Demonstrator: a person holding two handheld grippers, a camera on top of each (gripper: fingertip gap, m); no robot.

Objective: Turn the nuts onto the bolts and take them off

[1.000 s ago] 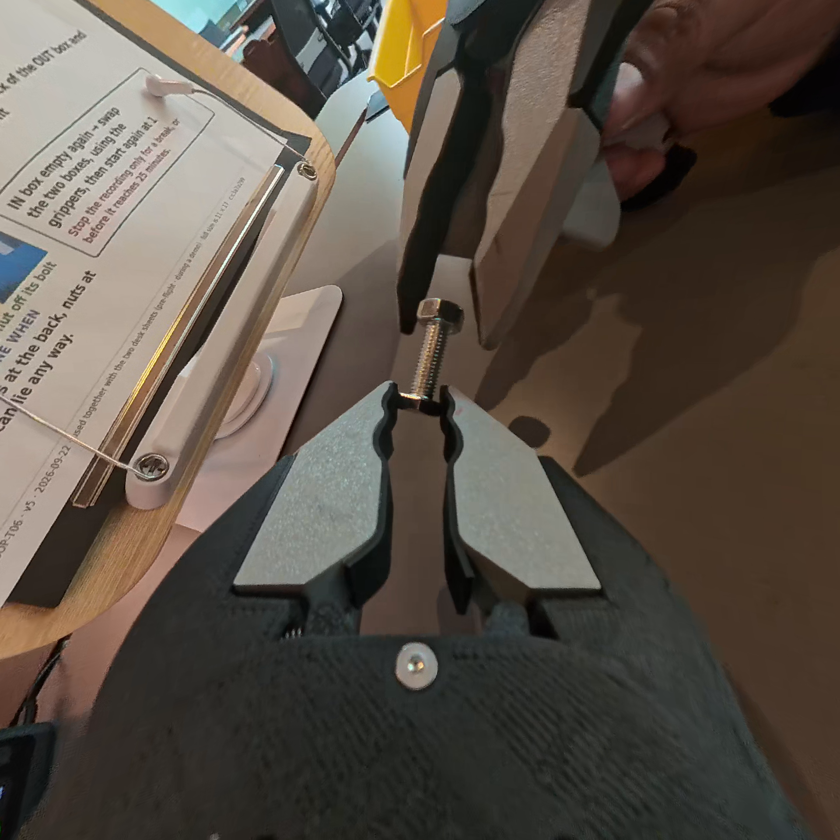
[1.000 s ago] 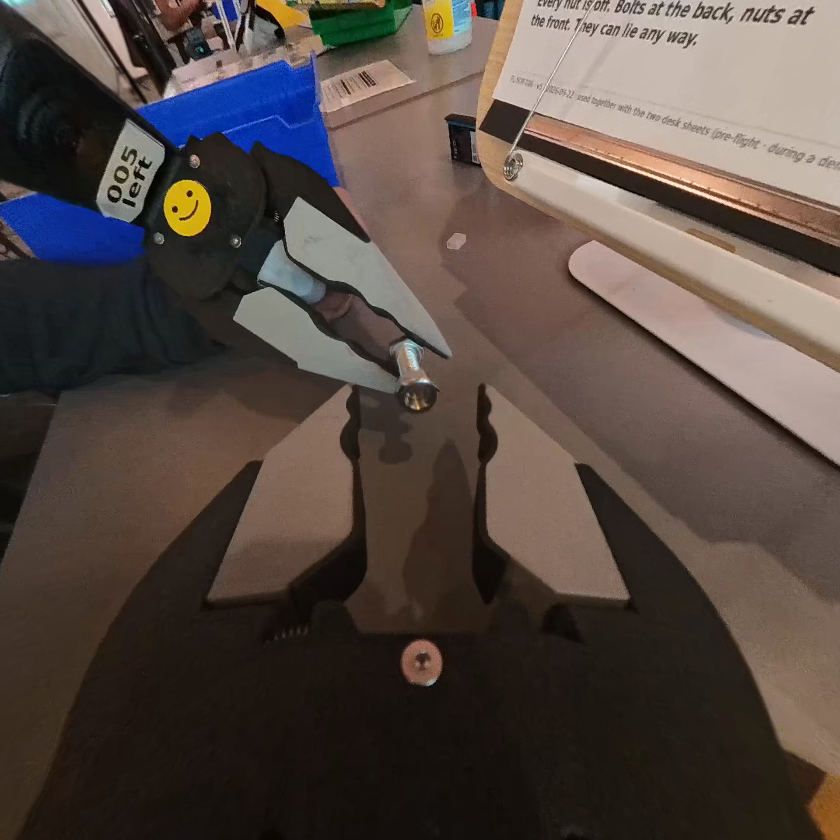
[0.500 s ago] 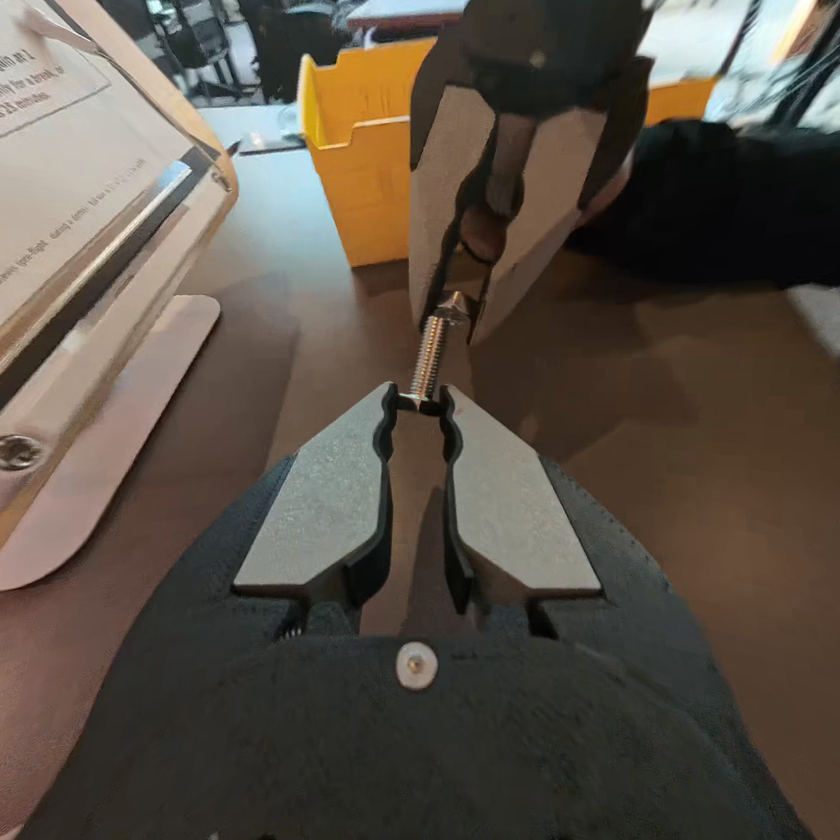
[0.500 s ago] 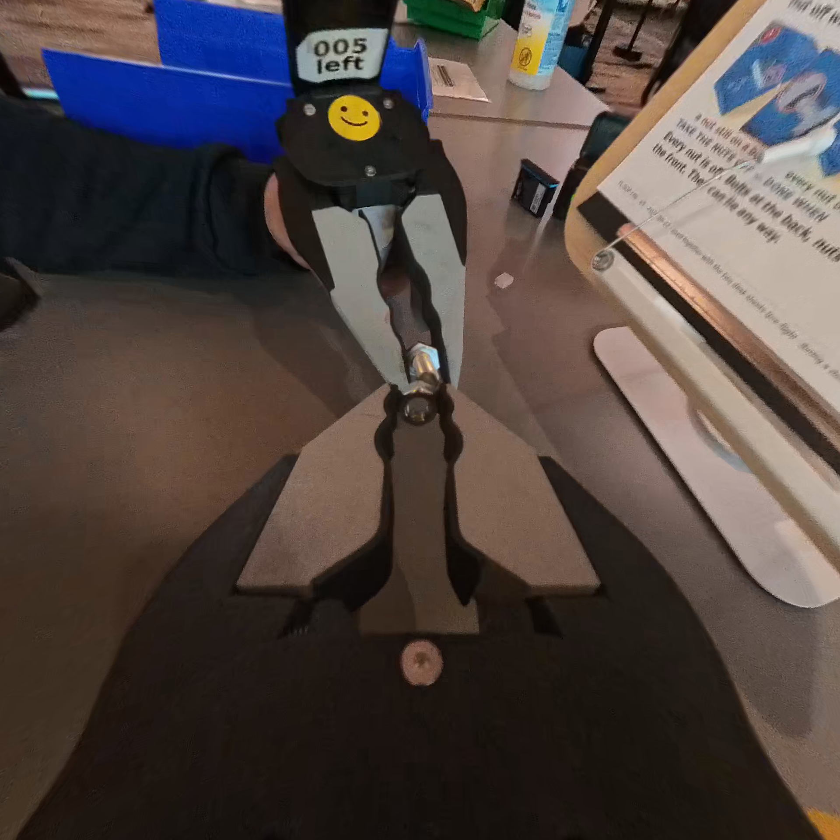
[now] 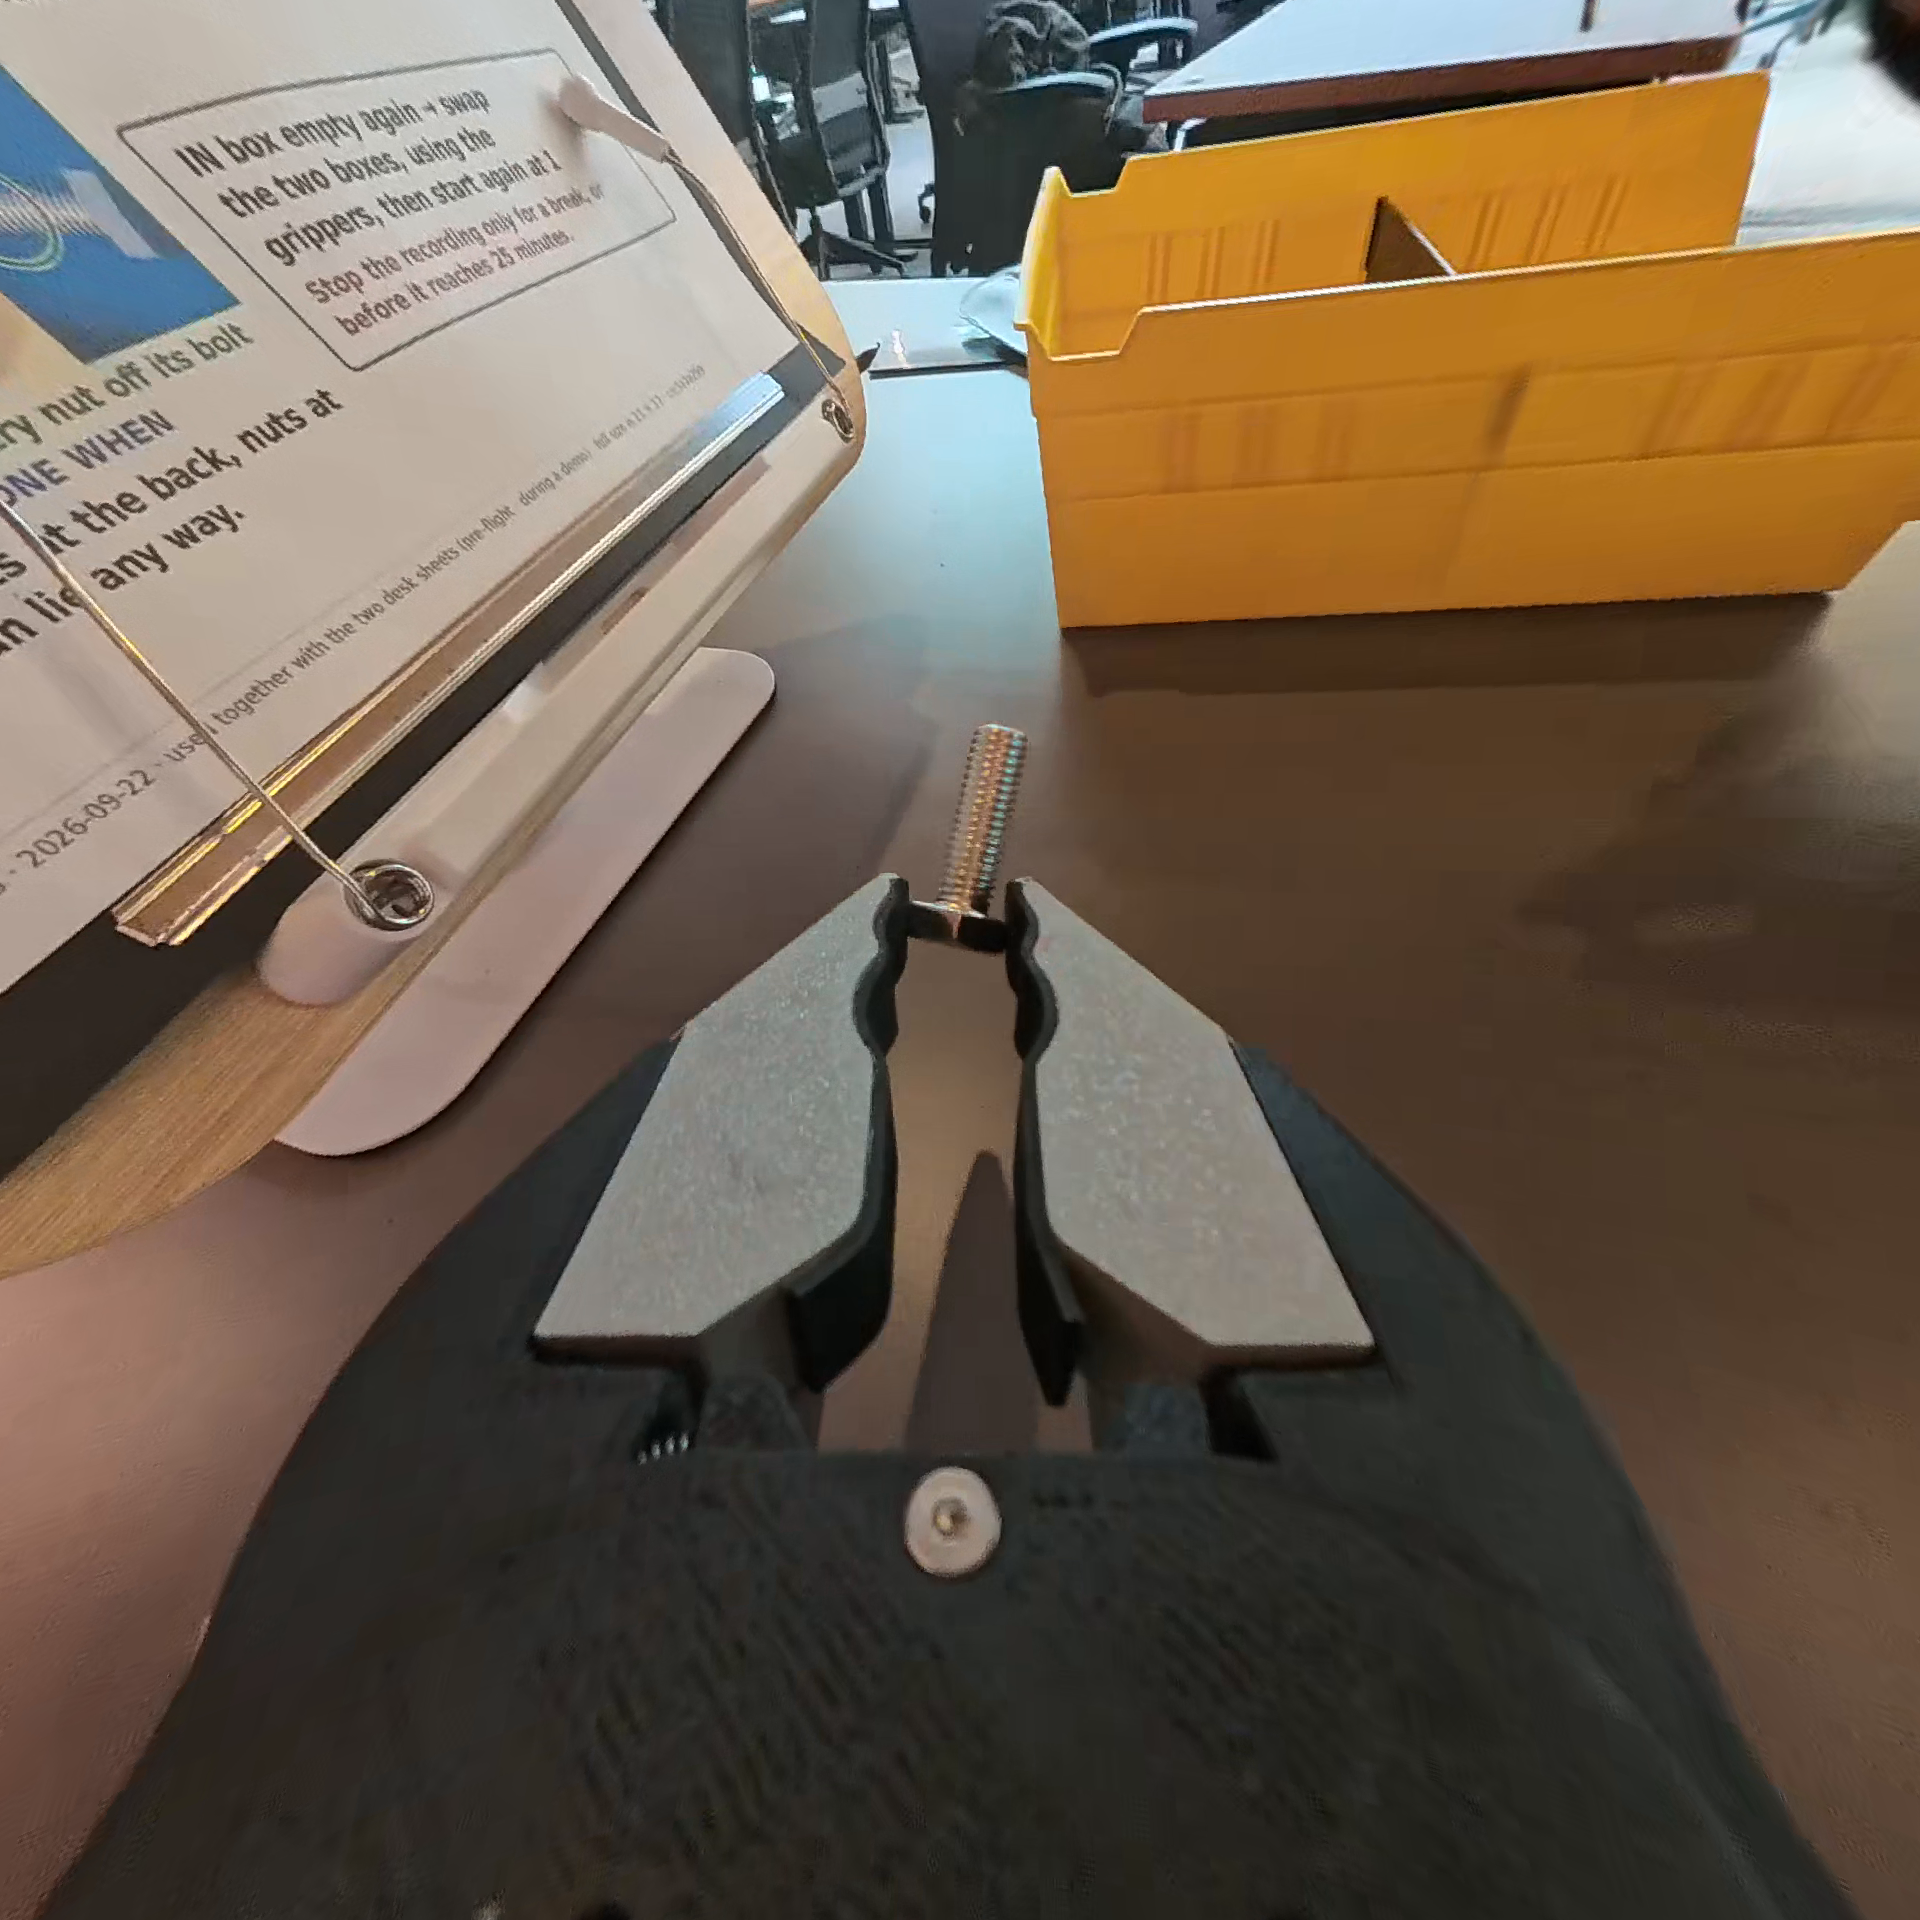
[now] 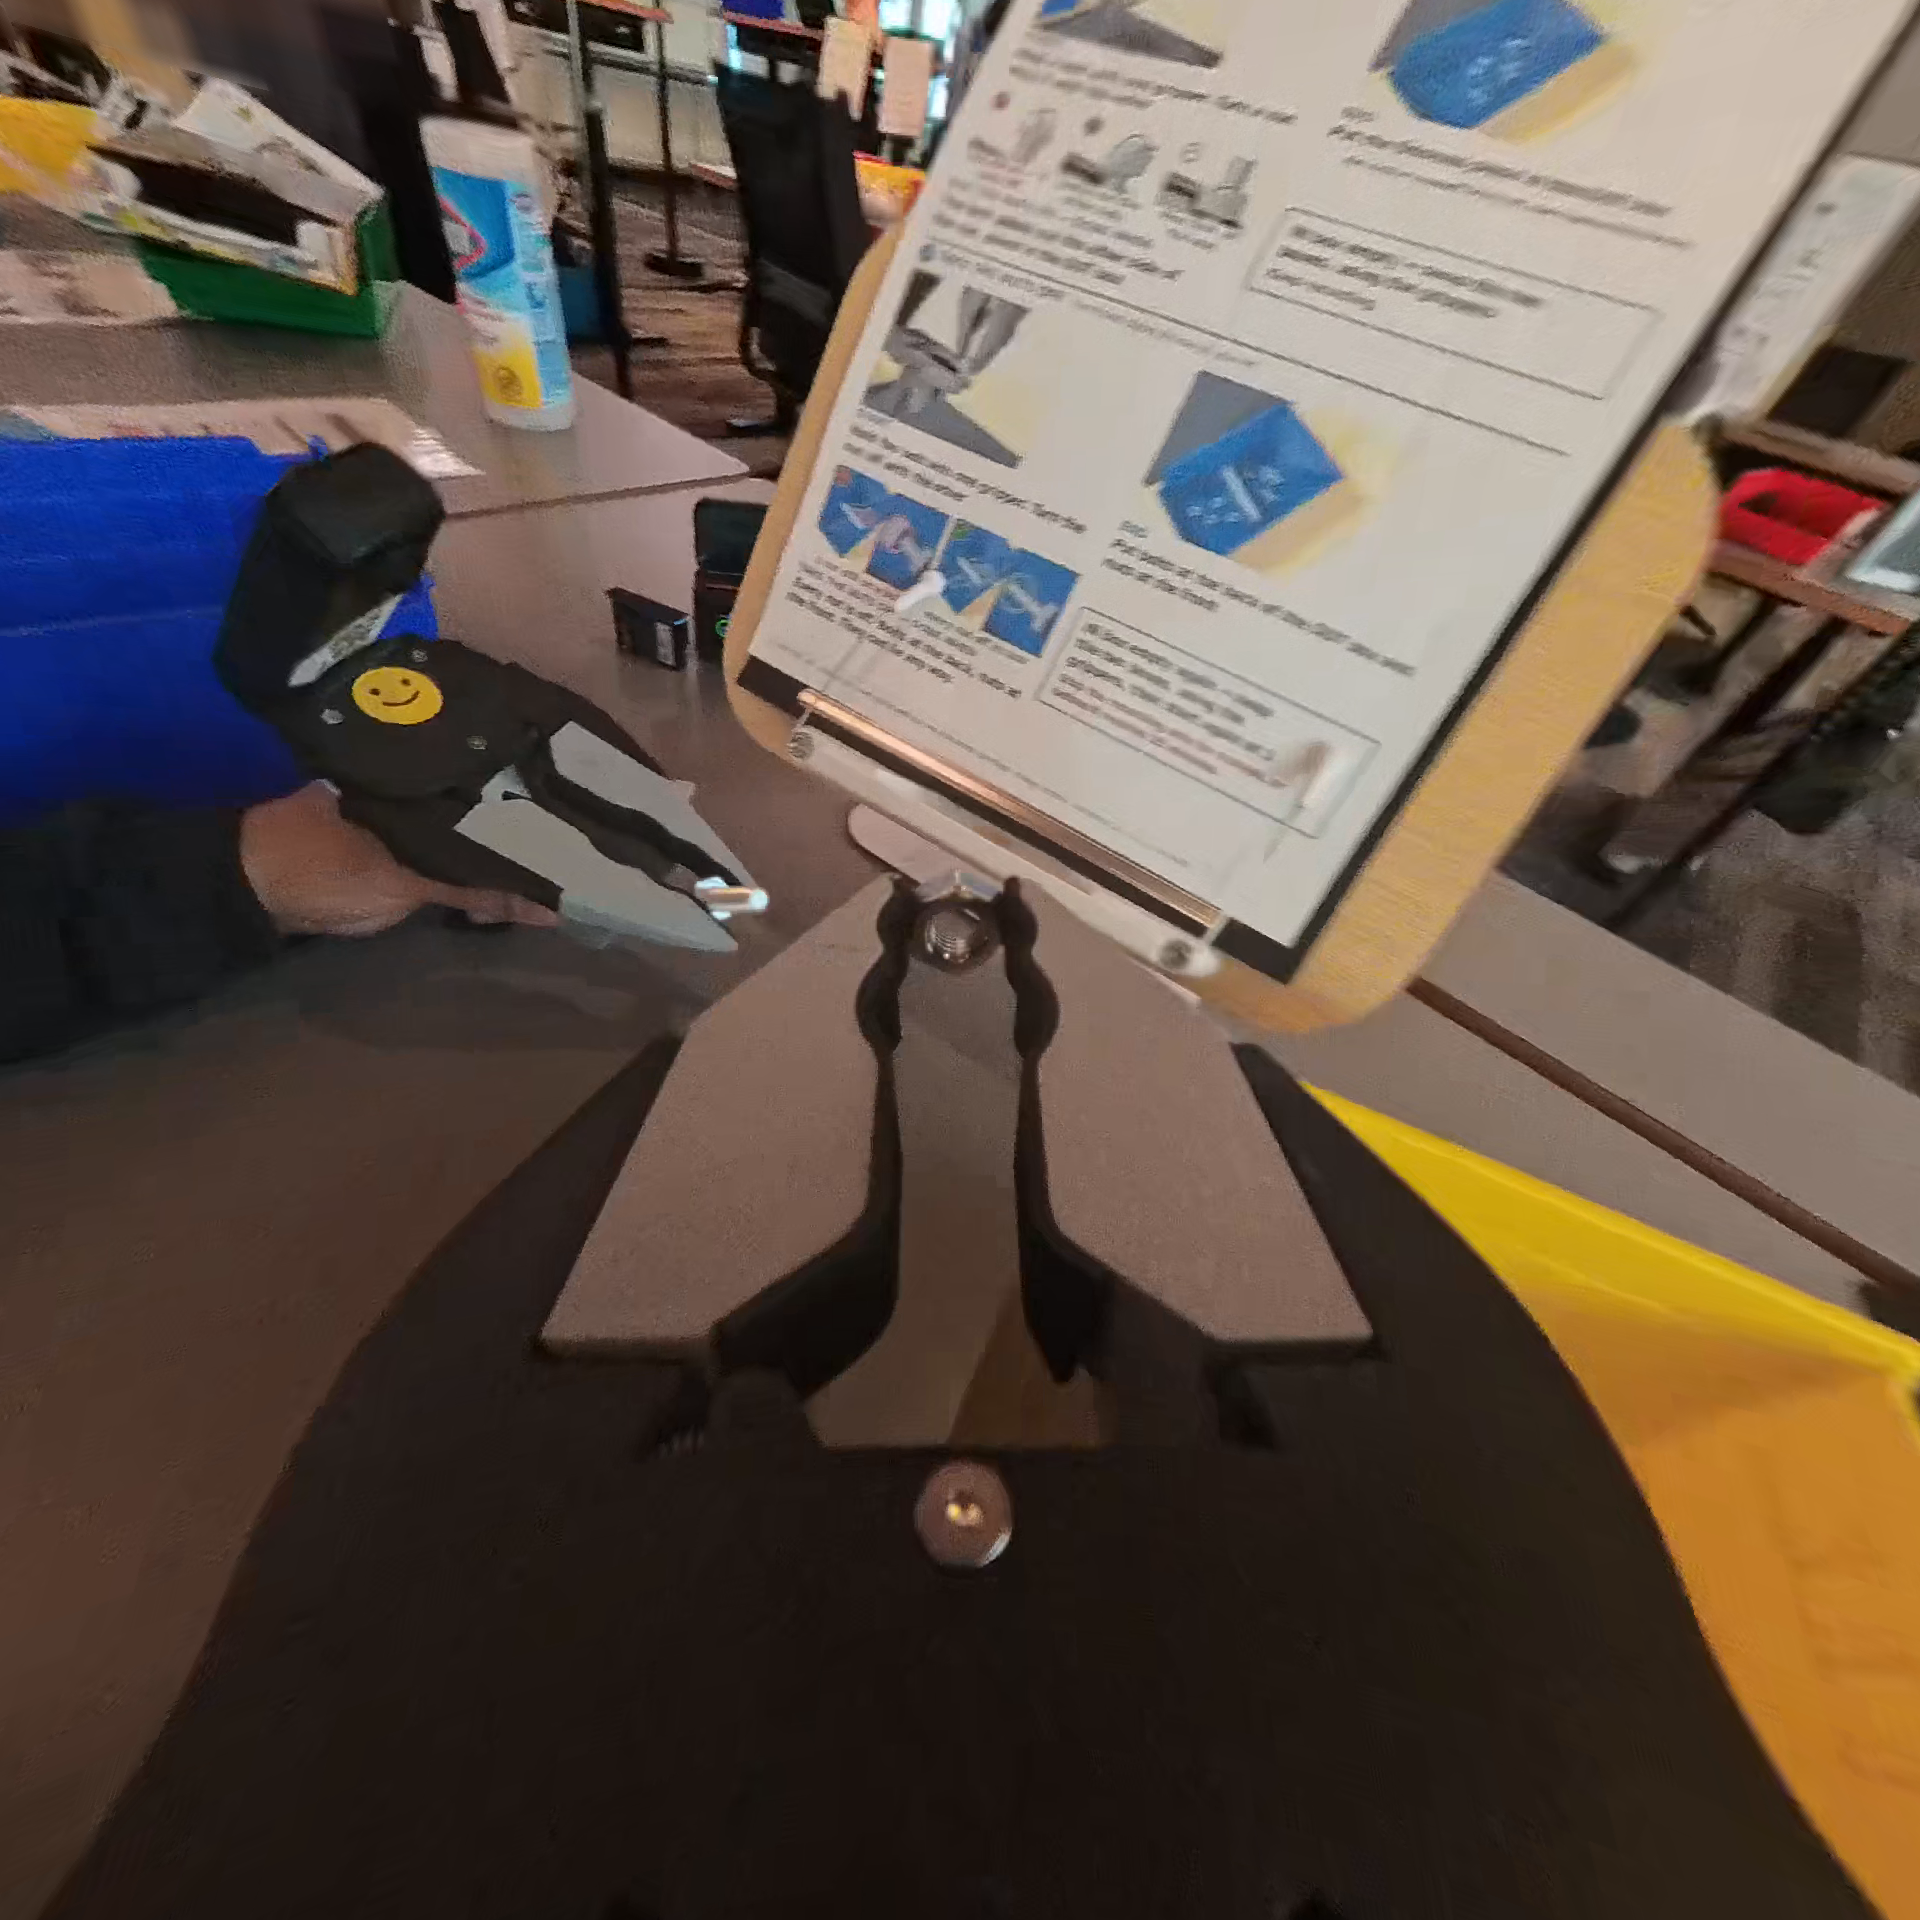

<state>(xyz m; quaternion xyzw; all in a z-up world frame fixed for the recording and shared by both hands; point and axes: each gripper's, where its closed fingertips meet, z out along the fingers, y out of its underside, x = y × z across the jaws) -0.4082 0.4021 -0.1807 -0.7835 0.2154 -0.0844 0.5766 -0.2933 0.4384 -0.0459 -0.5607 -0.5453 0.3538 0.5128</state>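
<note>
My left gripper (image 5: pixel 956 920) is shut on the head of a silver bolt (image 5: pixel 982 810); its bare threaded shank points forward over the dark table. My right gripper (image 6: pixel 951 925) is shut on a silver hex nut (image 6: pixel 951 930), held at the fingertips and lifted away from the bolt. In the right wrist view the left gripper (image 6: pixel 717 899) shows lower left, held by a person's hand (image 6: pixel 312 883), with the bolt (image 6: pixel 732 896) sticking out of its tips. The nut and bolt are apart.
A yellow bin (image 5: pixel 1455 416) stands at the back right of the left wrist view; its rim (image 6: pixel 1662 1299) lies under my right gripper. An instruction sheet on a wooden stand (image 5: pixel 312 468) is at left. A blue bin (image 6: pixel 114 623) stands far left. Across from one pair of fingers to the other is roughly 20 centimetres.
The right gripper closed on the nut at the bolt's end, took it off and pulled away to the right. The bolt's shank is now bare in the left gripper.
</note>
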